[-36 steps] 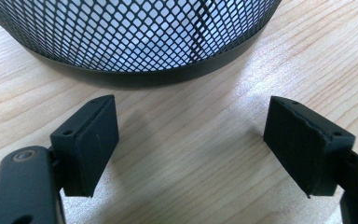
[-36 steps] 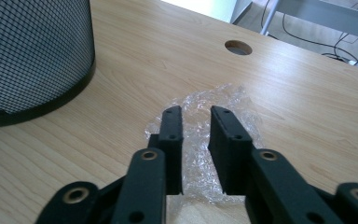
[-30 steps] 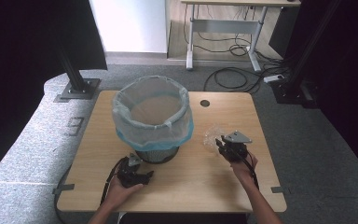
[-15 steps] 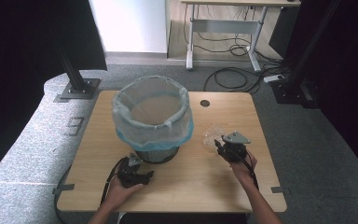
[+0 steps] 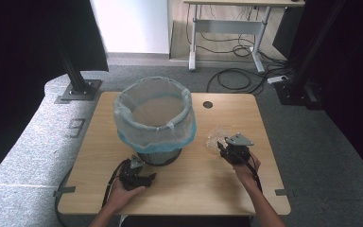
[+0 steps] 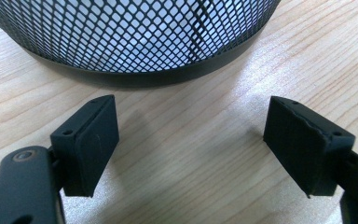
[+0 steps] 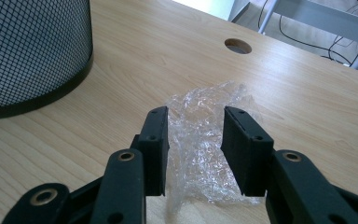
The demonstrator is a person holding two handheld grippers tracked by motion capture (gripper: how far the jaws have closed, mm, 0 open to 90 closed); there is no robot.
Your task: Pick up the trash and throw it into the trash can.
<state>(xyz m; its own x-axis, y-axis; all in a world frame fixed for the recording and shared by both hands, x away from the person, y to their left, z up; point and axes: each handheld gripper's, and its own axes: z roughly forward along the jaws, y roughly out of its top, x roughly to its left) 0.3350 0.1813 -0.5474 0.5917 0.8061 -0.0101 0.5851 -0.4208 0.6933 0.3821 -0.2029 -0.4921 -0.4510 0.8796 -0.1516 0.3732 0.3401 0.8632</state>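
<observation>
Plastic wrap (image 7: pixel 205 140) between right gripper (image 5: pixel 223 147) jaws, just opening, seemingly untouched; mesh bin (image 5: pixel 158 156) beside; left gripper (image 6: pixel 191 144) jaws spread.

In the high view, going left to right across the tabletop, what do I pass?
Left gripper → mesh bin with its bag liner → round cable hole → crumpled clear plastic wrap → right gripper.
</observation>
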